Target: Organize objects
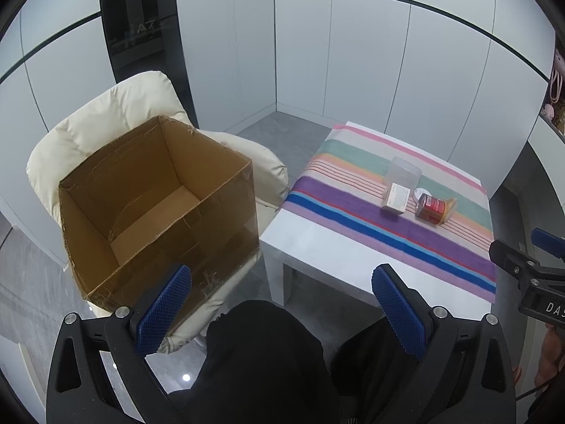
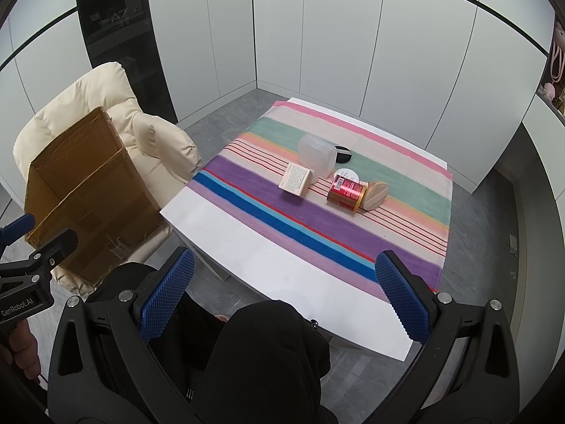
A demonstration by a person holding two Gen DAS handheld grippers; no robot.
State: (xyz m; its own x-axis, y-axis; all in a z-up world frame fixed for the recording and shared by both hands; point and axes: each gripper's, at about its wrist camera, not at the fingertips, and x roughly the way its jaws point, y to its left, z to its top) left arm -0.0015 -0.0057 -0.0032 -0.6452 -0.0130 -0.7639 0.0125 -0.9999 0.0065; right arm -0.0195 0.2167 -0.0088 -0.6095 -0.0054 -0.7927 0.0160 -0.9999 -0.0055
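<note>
Both claws stand wide apart and hold nothing: the left claw [image 1: 282,314] hangs above the person's dark-clad lap, angled down toward an open brown cardboard box [image 1: 159,205] that sits empty on a cream padded armchair [image 1: 106,113], and the right claw [image 2: 284,300] points down over the near edge of a low white bench [image 2: 247,233]. A cloth of pink, green, purple and blue stripes [image 2: 406,240] covers most of the bench. On it, near the middle, lie a red cylindrical tin on its side with a tan lid [image 2: 348,194], a small beige printed carton [image 2: 298,180] just beside it, a translucent plastic tub [image 2: 316,157] behind the carton, a flat black round thing [image 2: 344,152] partly hidden behind the tub, and a white disc [image 2: 348,174] touching the tin.
</note>
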